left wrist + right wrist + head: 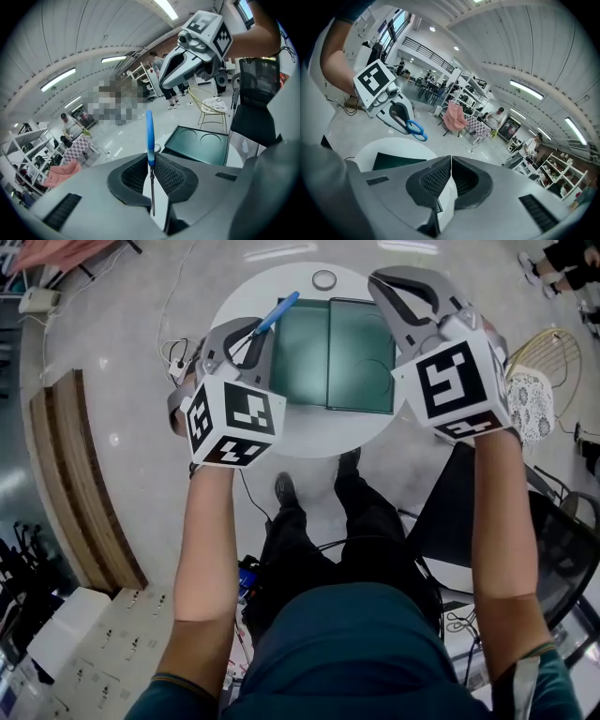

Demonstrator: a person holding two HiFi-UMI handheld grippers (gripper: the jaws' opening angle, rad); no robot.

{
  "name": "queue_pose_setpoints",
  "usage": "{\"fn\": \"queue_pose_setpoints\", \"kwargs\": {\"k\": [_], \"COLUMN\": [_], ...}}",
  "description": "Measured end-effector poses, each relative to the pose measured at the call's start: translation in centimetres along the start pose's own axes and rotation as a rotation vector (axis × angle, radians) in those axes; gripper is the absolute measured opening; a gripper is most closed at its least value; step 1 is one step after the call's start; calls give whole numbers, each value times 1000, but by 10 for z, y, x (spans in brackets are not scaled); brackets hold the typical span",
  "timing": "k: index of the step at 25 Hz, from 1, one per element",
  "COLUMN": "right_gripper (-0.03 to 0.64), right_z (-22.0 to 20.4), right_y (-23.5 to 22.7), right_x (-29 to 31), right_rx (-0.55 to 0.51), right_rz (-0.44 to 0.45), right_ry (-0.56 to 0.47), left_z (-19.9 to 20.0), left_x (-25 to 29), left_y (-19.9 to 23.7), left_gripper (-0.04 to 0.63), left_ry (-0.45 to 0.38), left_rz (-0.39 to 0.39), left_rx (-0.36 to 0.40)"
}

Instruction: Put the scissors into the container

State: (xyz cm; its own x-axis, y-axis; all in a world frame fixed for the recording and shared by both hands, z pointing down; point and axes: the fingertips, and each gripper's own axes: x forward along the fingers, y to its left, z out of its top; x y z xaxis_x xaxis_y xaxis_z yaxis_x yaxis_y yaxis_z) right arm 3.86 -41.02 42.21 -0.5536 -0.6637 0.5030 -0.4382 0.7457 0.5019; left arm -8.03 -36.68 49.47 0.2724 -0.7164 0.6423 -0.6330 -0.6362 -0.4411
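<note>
Round white surface, viewed from above, bearing a flat dark green container. Scissors: blue handles, blades pinched between the jaws of the left hand-held gripper. They are held in the air over the surface's left part, handles pointing toward the container, outside it. Right hand-held gripper: jaws pressed together, nothing between them, raised over the container's right side. Small ring at the surface's far edge.

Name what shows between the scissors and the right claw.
Head view: the green container, on the white table beneath, fills the gap between the scissors and the right claw.
</note>
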Motion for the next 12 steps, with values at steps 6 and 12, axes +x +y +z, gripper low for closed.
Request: {"fn": "queue_pose_setpoints", "kwargs": {"k": [6,12], "right_gripper": [37,37], "right_z": [-22,-42], "right_y": [10,19], "right_x": [10,18], "right_rx": [16,30], "right_rz": [17,38], "right_ry": [17,34], "left_z": [-18,-33], "left_x": [25,45], "left_y": [-17,-32], "left_gripper": [51,51], "left_ry": [46,80], "left_rz": [-30,-57], "left_rx": [-23,-50]}}
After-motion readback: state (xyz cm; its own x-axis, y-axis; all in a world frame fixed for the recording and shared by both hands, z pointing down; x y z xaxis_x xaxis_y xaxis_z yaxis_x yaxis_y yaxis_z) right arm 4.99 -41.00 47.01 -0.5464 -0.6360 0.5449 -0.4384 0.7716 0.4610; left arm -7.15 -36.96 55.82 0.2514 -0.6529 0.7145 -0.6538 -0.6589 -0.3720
